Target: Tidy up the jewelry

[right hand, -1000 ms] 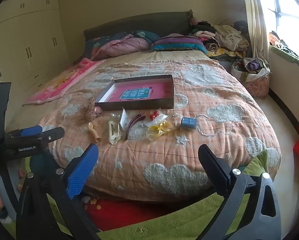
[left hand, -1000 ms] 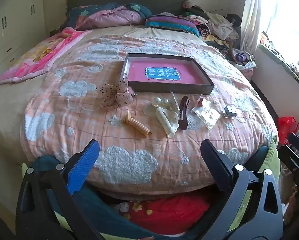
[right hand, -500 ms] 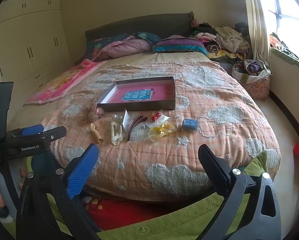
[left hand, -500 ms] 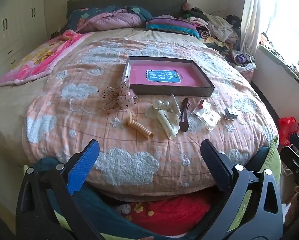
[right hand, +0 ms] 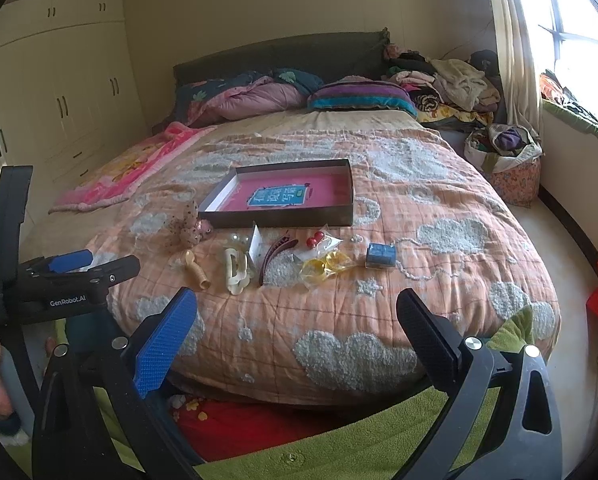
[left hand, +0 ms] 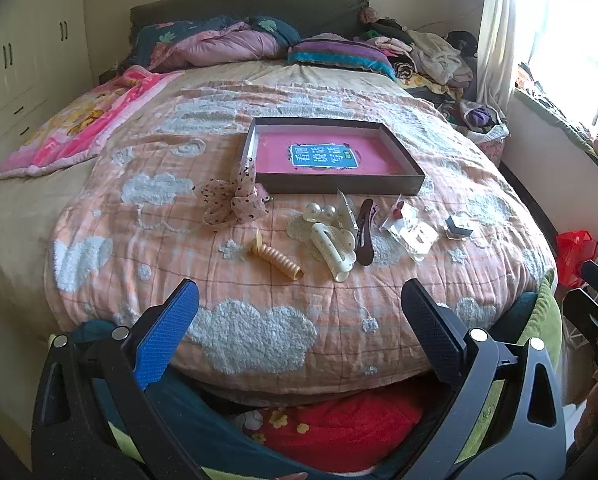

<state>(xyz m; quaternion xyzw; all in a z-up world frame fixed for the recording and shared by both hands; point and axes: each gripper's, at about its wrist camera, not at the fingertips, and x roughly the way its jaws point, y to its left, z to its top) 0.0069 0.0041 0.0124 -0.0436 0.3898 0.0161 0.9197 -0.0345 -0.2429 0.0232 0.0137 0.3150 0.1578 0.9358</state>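
At the foot of the bed (left hand: 99,200), both pairs of tongs hang short of the quilt, spread wide and holding nothing: the left tongs (left hand: 299,316) and the right tongs (right hand: 297,322).

Past them, on the near side of the shallow box (left hand: 413,184), the pieces lie in a loose row. A coiled hair tie (left hand: 277,258) is nearest, then a cream claw clip (left hand: 333,248) touching a dark hair clip (left hand: 365,234), with clear packets (left hand: 409,230) and a small blue box (right hand: 381,256) off to the right. A dotted bow (left hand: 233,202) rests against the box's left corner.

The box itself, farther back, looks empty, so sorting has likely not begun. The quilt is soft and uneven; pressing down could sink a clip into it. The 2 touching clips could come up together.
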